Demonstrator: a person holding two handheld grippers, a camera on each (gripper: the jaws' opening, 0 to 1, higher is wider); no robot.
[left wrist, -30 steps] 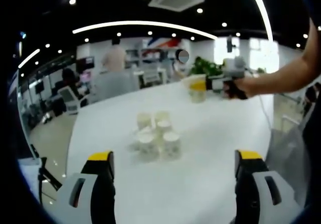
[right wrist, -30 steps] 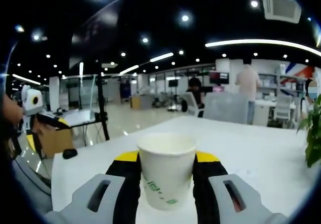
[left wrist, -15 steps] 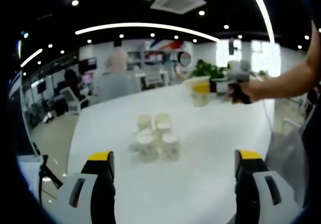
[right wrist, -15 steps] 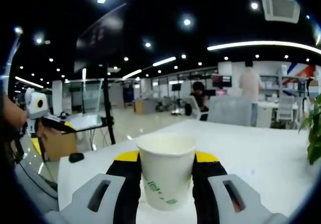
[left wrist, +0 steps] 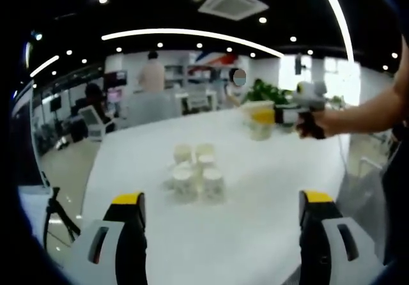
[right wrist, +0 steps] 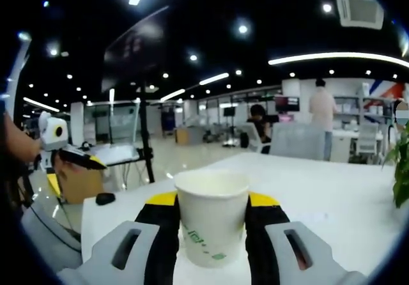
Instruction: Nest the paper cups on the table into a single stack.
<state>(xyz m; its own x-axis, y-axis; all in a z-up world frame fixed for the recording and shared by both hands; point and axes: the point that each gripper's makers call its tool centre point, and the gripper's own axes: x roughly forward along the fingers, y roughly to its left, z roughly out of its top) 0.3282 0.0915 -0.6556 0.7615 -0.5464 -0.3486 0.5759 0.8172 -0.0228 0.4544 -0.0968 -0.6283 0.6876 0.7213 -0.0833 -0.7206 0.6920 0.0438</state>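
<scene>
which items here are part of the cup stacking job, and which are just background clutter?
Job:
- cluster of paper cups on the white table
- held paper cup, clamped in the right gripper
- left gripper, open, holding nothing

Lying about:
- potted plant at the table's far edge
- small dark object on the table corner
- tripod stand
- office chair

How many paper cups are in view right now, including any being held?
6, maybe more hidden. Five stand clustered mid-table on the white table; one sits clamped in the right gripper, held above the table.
</scene>
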